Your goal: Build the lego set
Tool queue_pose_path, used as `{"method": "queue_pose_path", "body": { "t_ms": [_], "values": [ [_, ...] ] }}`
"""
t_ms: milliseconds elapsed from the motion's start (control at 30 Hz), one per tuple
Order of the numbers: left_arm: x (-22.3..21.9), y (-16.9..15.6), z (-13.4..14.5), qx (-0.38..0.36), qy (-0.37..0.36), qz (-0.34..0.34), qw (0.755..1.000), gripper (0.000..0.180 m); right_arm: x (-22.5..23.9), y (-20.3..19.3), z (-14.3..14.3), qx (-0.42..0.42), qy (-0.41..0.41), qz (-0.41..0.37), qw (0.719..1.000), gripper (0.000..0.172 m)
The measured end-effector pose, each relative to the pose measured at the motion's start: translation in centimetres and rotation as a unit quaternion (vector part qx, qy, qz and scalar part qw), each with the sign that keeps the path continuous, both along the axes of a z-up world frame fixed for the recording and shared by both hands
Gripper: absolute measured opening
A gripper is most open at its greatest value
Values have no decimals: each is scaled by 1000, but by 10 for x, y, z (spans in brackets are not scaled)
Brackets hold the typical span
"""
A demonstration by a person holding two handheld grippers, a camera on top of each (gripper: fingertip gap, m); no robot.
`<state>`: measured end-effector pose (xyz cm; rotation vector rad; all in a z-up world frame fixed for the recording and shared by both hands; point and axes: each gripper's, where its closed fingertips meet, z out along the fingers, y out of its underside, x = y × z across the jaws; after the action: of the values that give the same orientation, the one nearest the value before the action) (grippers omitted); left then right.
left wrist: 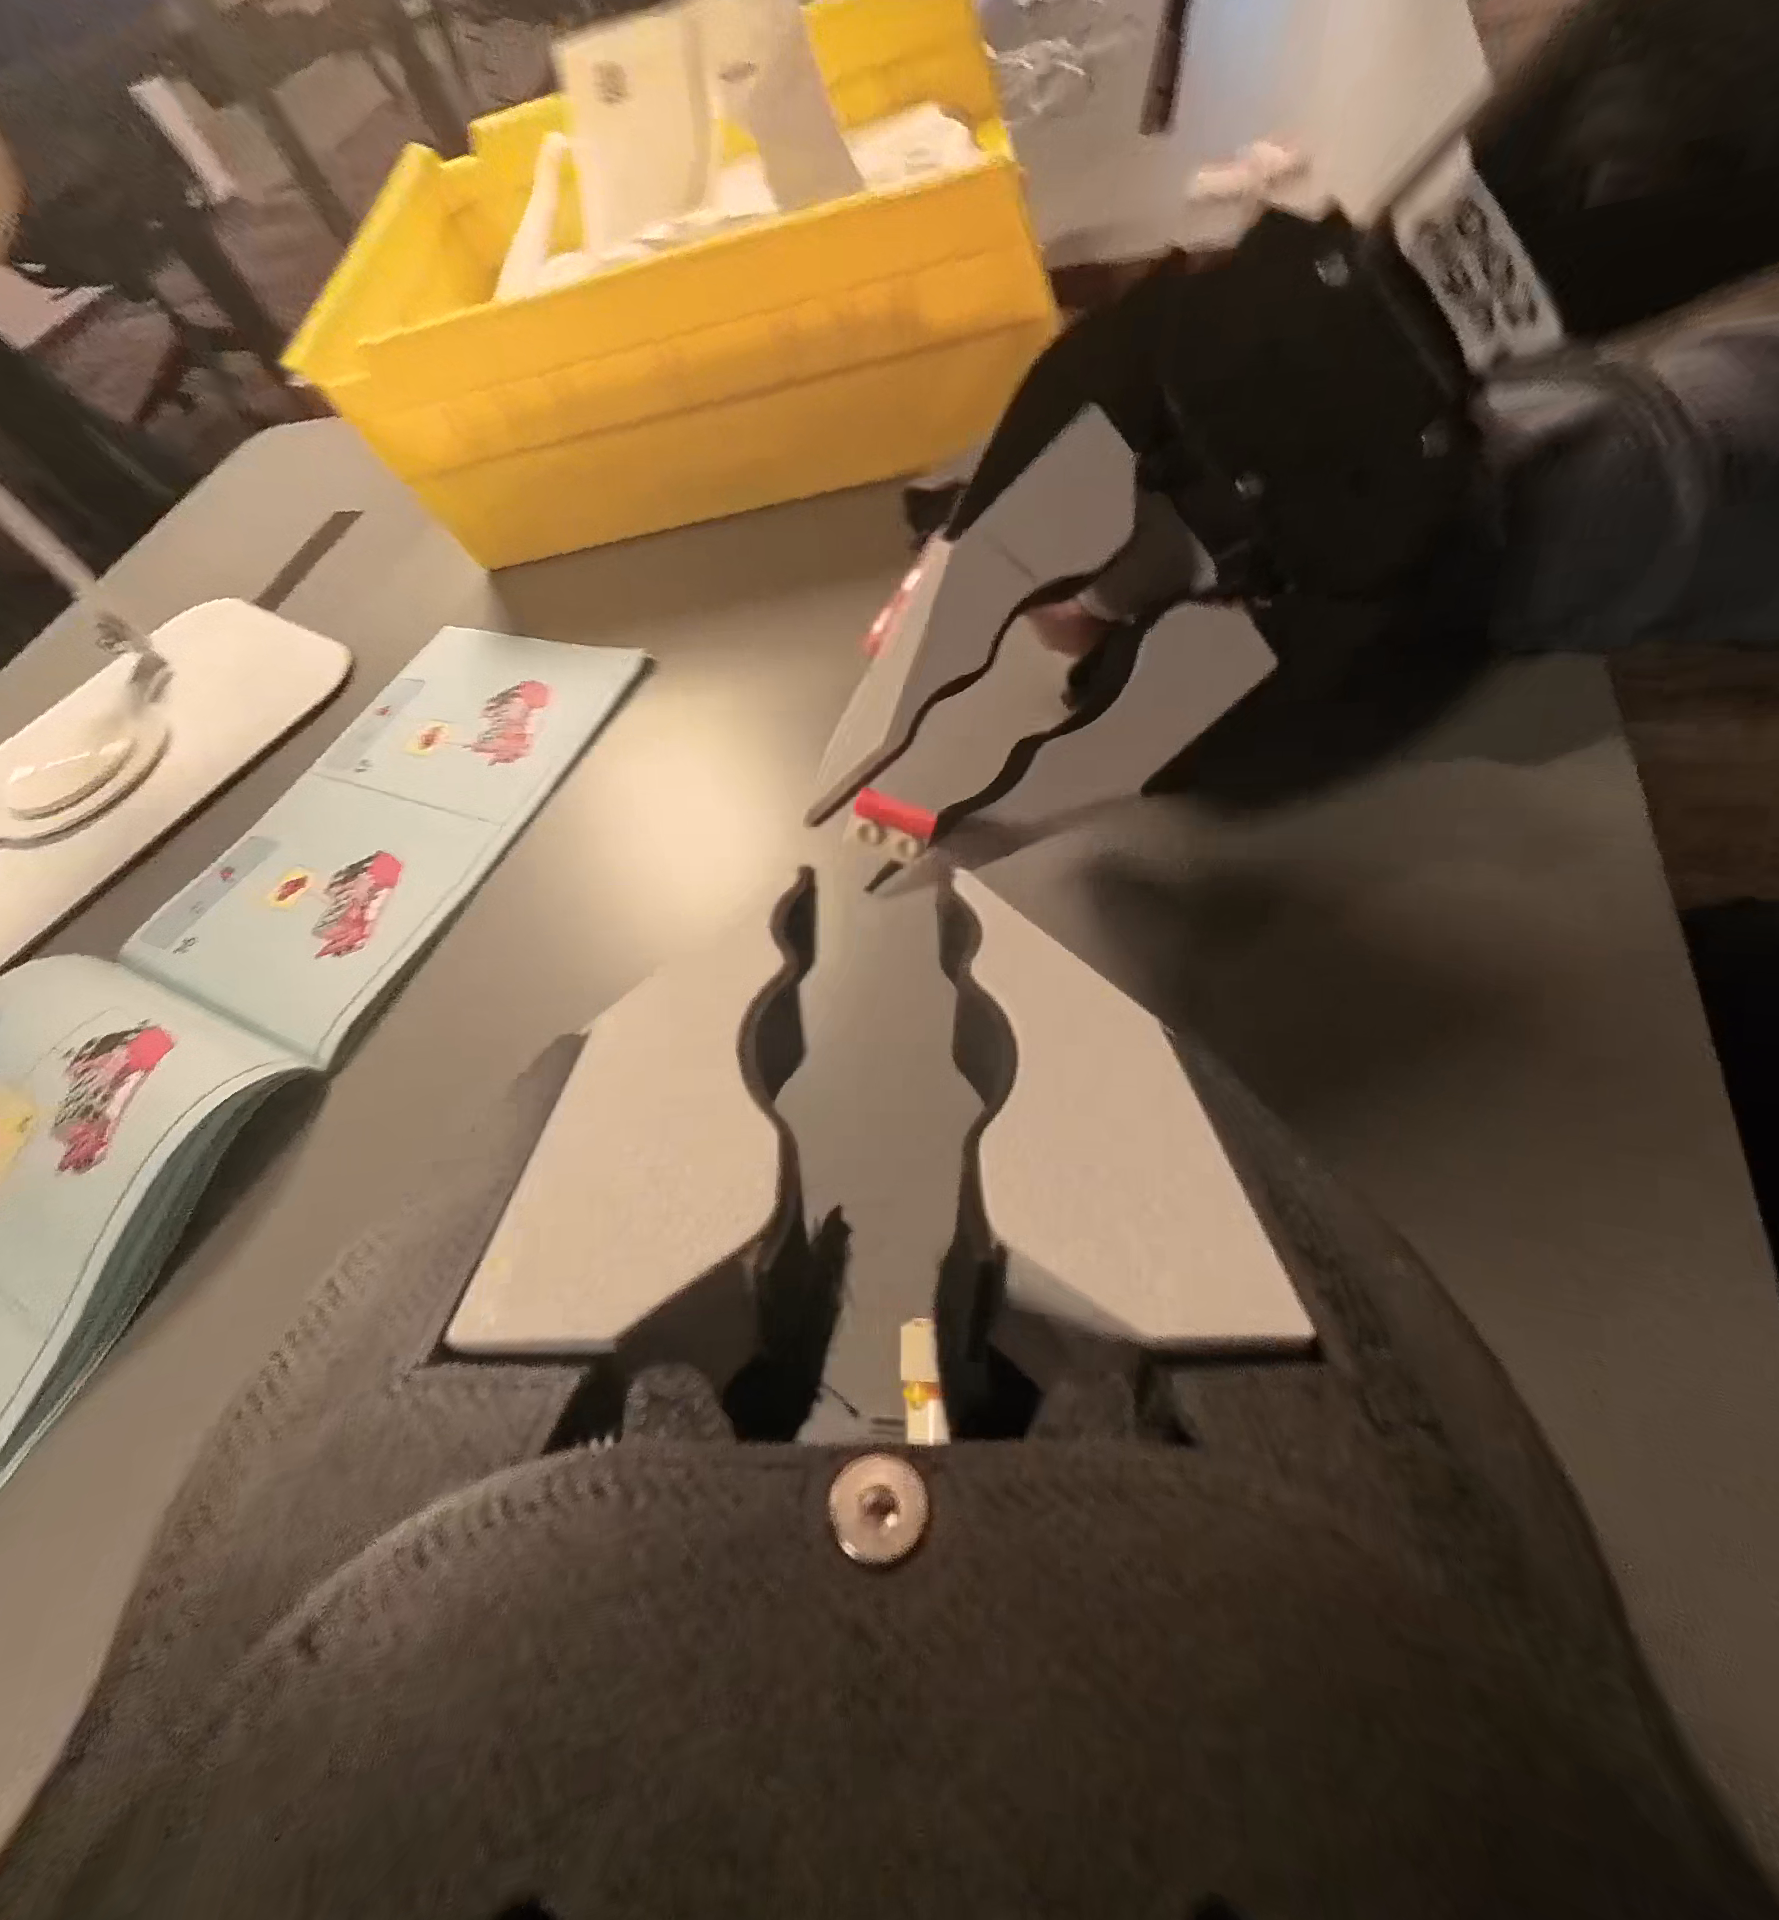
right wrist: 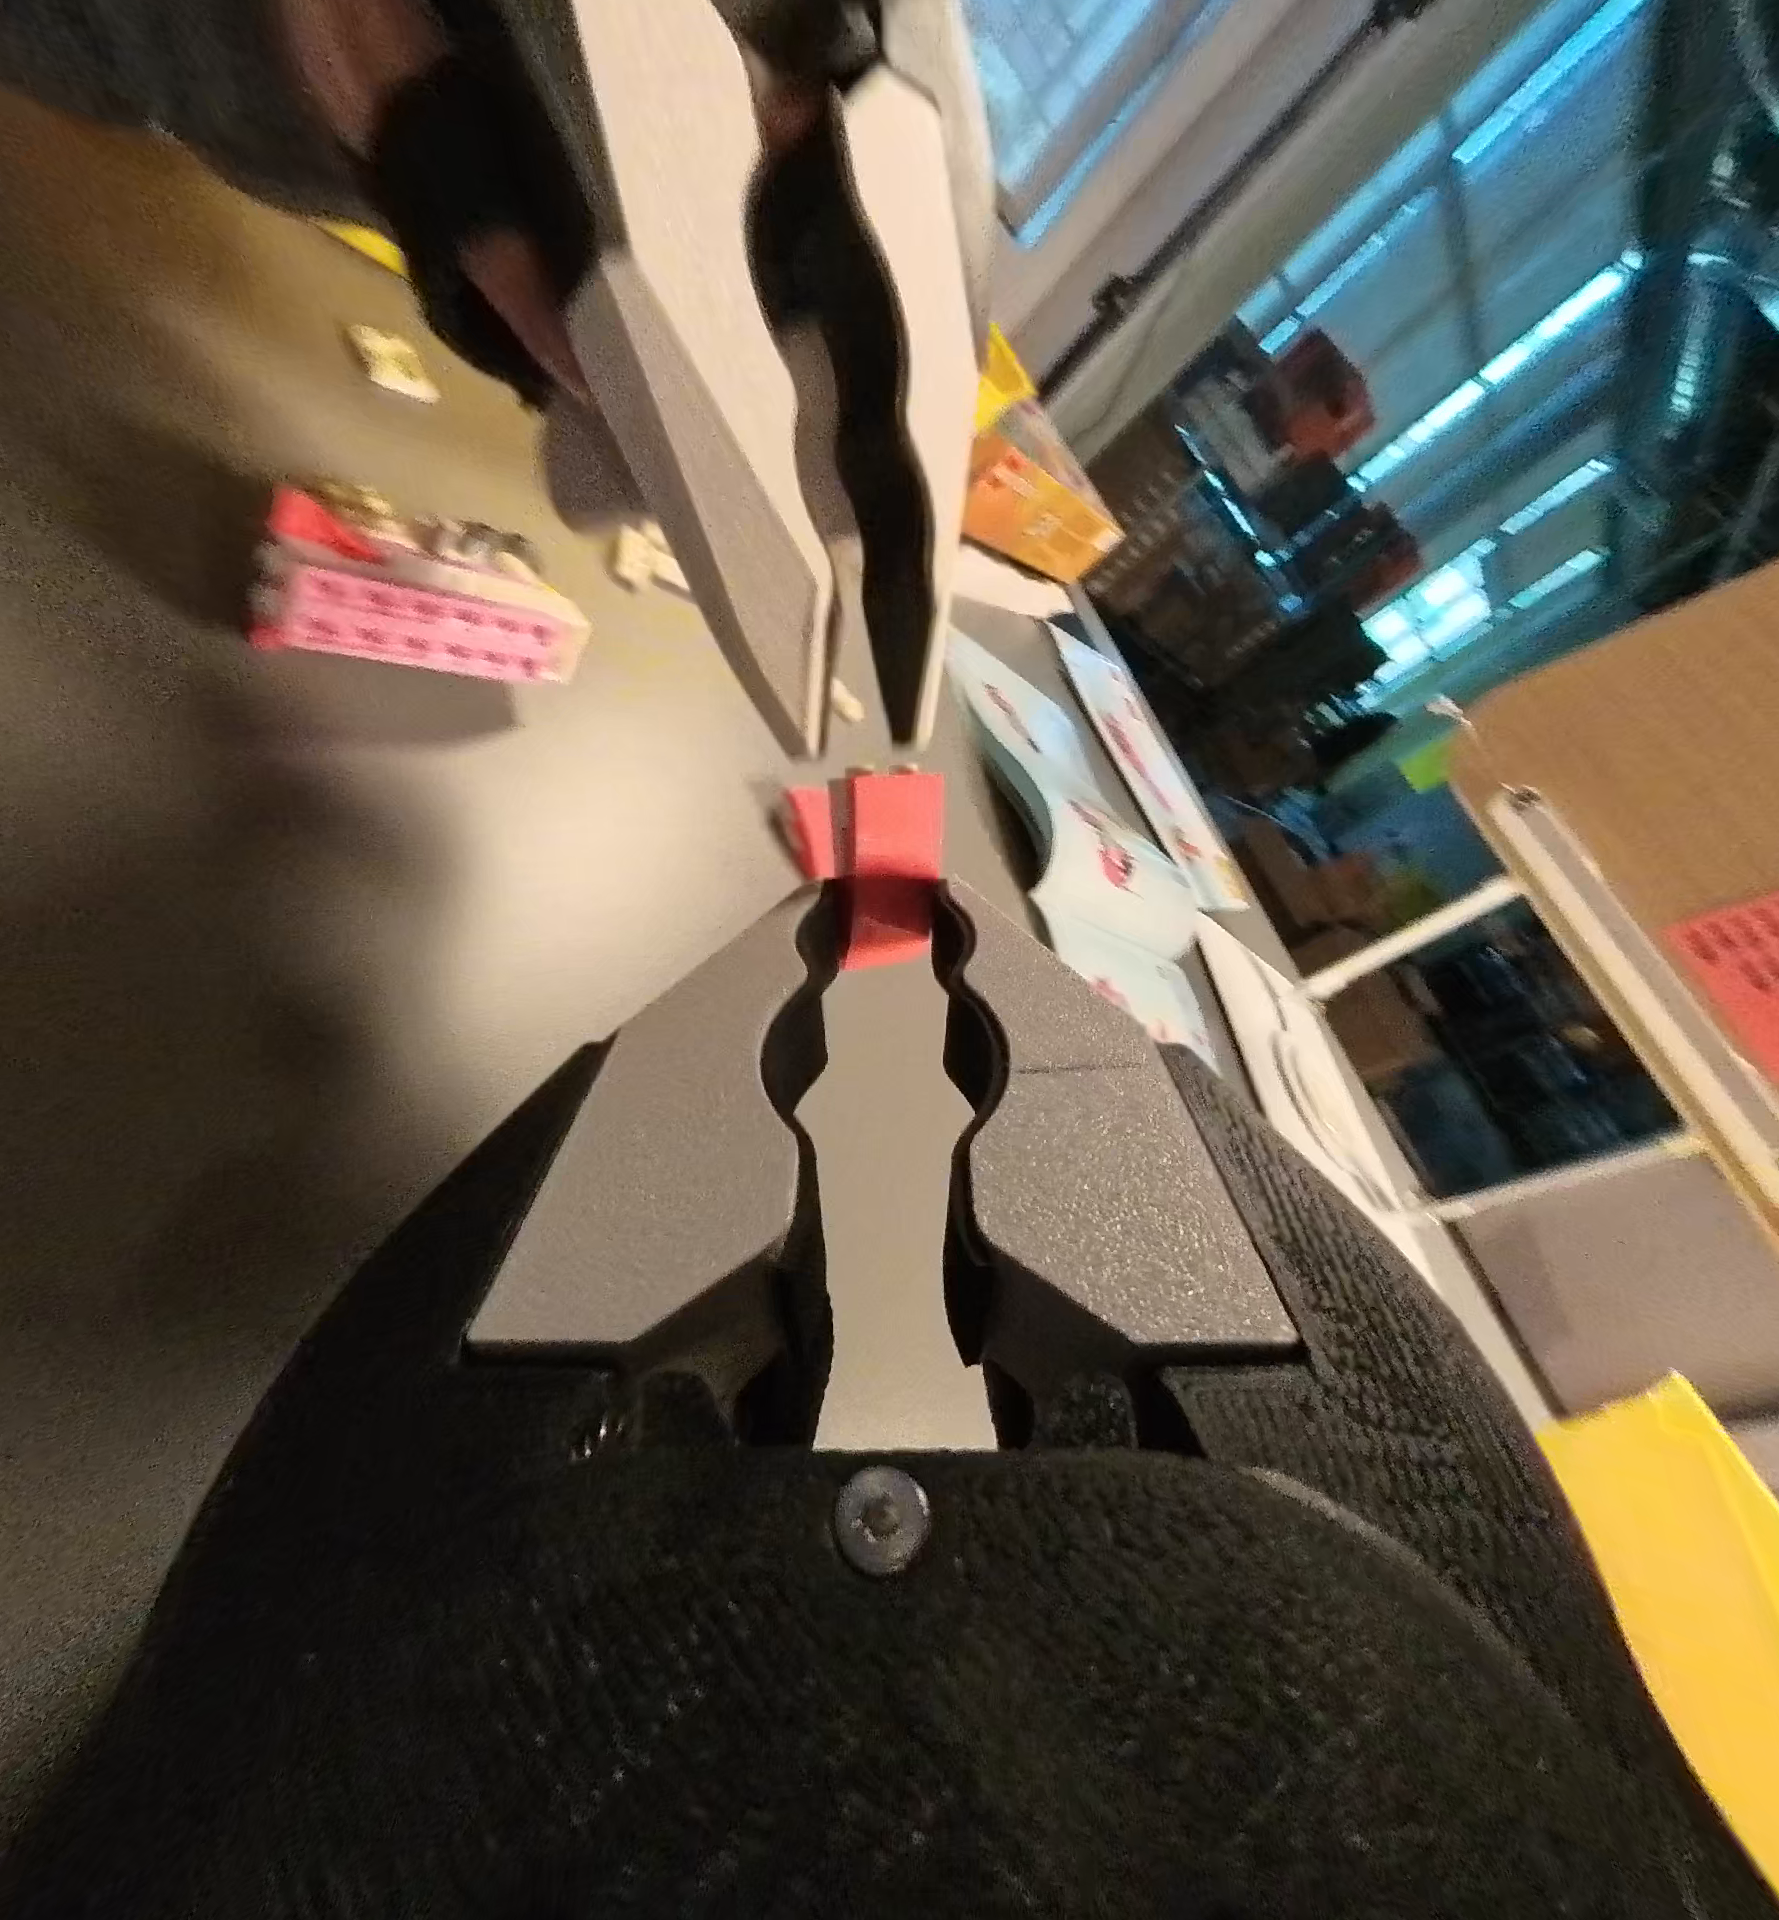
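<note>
While the left claw [left wrist: 880, 894] hung slightly open and bare above the grey table [left wrist: 1280, 1039], the right claw [right wrist: 880, 920] pinched a red brick assembly [right wrist: 885, 847] just ahead, with an open booklet [left wrist: 272, 883], a white tray [left wrist: 137, 717] and a yellow bin [left wrist: 677, 405] beyond, then dim shelving.

From my feed I see a dark grey counter [left wrist: 1384, 1039] under warm overhead light, its surface glaring pale in the middle. Beyond it stand dark chairs [left wrist: 241, 187] on a dim floor. To one side, tall windows [right wrist: 1487, 208] glow blue above stacked shelving [right wrist: 1280, 540].
</note>
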<state>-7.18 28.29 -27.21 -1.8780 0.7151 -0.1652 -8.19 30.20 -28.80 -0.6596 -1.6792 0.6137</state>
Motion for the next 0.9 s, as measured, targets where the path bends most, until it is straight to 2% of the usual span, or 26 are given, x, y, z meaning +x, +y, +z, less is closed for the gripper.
{"method": "queue_pose_path", "body": {
  "t_ms": [67, 167, 300, 367, 500, 900],
  "values": [
    [-8, 0, 17, 23, -45, 21, 998, 24, -1, 18, 2, 16, 9, -48, 999, 15],
    [-36, 3, 45, 91, -79, 92, 988, 23, -1, 37, 2, 35, 9, -100, 994, 15],
    [-79, 2, 69, 157, -109, 200, 961, 27, -2, 42, -9, 77, -20, -117, 990, 15],
    [-93, -2, 75, 175, -123, 231, 949, 28, -3, 40, -16, 88, -40, -115, 989, 15],
    [-101, -7, 84, 201, -138, 243, 939, 28, -3, 41, -24, 102, -62, -119, 986, 15],
    [-95, -1, 74, 185, -88, 244, 948, 28, -4, 43, -25, 87, -65, -123, 987, 15]
  ]
}}
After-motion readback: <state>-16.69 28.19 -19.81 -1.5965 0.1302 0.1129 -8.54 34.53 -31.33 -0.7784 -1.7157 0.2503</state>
